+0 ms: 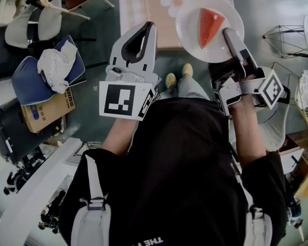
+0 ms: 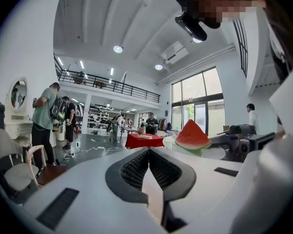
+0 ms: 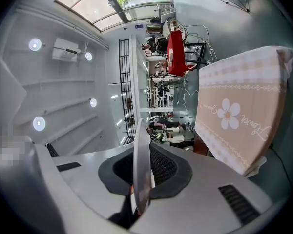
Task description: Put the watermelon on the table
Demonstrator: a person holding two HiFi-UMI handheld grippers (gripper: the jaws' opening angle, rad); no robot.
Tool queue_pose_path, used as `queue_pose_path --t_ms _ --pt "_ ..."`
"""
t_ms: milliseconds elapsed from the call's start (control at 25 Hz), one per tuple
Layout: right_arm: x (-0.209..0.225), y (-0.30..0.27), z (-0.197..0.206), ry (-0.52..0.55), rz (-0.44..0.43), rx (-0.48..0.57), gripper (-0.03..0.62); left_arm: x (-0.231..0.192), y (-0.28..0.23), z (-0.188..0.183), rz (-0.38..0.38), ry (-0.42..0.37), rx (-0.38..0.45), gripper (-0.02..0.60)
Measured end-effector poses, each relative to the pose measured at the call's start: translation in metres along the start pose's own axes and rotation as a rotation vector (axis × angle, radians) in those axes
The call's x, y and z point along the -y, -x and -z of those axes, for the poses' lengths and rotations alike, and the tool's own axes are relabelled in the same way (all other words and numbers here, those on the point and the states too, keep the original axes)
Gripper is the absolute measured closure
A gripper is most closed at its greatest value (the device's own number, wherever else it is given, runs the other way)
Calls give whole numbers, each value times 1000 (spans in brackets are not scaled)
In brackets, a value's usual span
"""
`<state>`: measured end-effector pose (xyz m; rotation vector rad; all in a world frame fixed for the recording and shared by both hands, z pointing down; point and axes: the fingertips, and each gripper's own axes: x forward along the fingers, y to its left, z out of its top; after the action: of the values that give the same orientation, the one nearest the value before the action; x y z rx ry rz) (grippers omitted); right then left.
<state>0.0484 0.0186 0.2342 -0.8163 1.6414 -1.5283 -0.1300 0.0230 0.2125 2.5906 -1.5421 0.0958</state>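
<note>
Head view: right tongs [image 1: 230,34] pinch round plate [image 1: 187,20] with watermelon wedge [image 1: 209,25]; left tongs [image 1: 148,26] closed.

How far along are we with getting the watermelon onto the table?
Done: the watermelon sits on a plate, and the right gripper is clamped on the plate's rim. In hand: the plate is held by the near edge of the table, apparently not yet set down. Left: lower the plate onto the table and let go. The left gripper is shut and empty.
</note>
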Motion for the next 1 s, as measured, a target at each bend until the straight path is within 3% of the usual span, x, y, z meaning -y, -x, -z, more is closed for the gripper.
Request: queue_pose_path --t_ms 400,720,1000 --pt "2 0 0 -4 -17 -19 563 5 -3 0 -18 -8 9 566" --pt "-6 -34 -50 -21 -13 -61 563 12 -55 -18 -30 -1 -3 568" --pt "-1 -44 -66 -30 -15 -87 563 14 -70 -16 -48 1 -9 568"
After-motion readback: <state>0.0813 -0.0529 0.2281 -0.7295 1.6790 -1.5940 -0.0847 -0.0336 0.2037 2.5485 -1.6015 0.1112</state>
